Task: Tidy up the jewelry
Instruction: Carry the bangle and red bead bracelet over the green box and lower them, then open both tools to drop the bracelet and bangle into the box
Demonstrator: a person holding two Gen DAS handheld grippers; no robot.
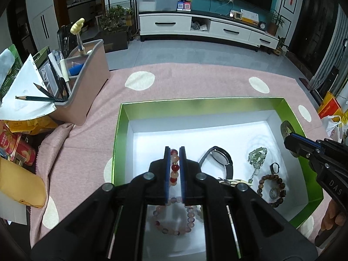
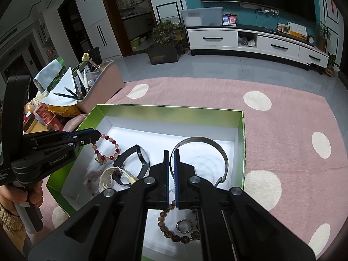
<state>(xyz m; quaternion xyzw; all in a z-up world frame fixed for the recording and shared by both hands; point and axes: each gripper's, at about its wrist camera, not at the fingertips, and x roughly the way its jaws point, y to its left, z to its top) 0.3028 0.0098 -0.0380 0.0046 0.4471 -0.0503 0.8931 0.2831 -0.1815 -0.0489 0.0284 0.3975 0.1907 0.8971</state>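
Box (image 2: 240,130): green foil-like walls, glossy; matt white paper lining. Red-and-pink bracelet (image 1: 174,167): smooth, polished, translucent beads. Bangle (image 2: 217,150): dull grey metal. Brown bracelet (image 1: 280,187): wood-look beads. Tablecloth (image 2: 282,130): soft pink woven cloth. Organizer (image 1: 91,87): matt plastic.

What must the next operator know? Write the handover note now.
Left gripper: shut on the red bracelet, over the box.
Right gripper: shut on the bangle, over the box's right side.
In the box: watch, green beads, brown bracelet, pink bracelet.
Done: those four pieces lie in the box.
Left: set down and release the red bracelet and the bangle, probably in free spots inside.
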